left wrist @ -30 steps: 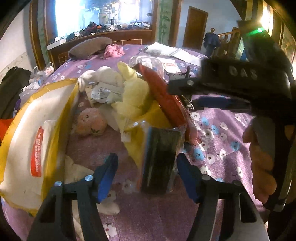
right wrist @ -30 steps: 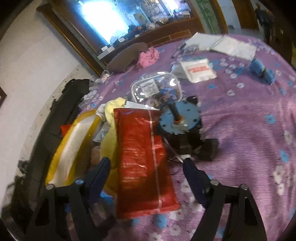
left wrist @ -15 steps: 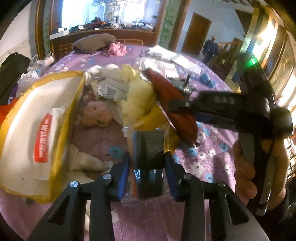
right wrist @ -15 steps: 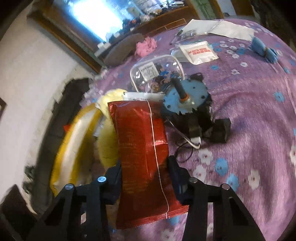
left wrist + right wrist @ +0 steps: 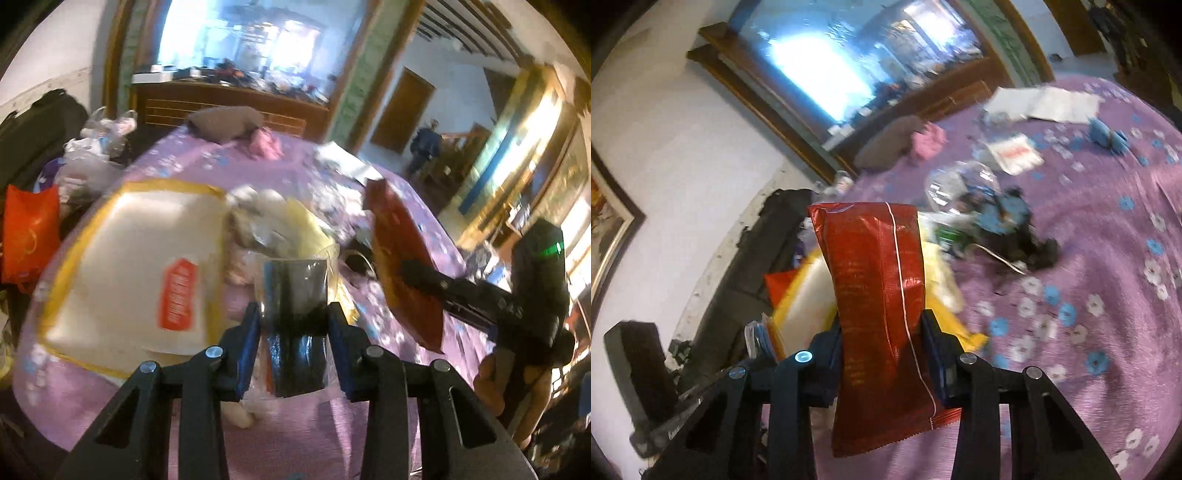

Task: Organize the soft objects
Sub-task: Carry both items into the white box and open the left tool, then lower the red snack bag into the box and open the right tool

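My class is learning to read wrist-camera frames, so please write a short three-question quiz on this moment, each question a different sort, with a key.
1. True or false: the right gripper has its jaws shut on the red foil packet.
2. The left gripper grips: A) a pink cloth, B) a clear-wrapped dark bundle, C) an orange bag.
3. Fill in: the bedspread is ____ with small flowers.

Key: 1 true; 2 B; 3 purple.
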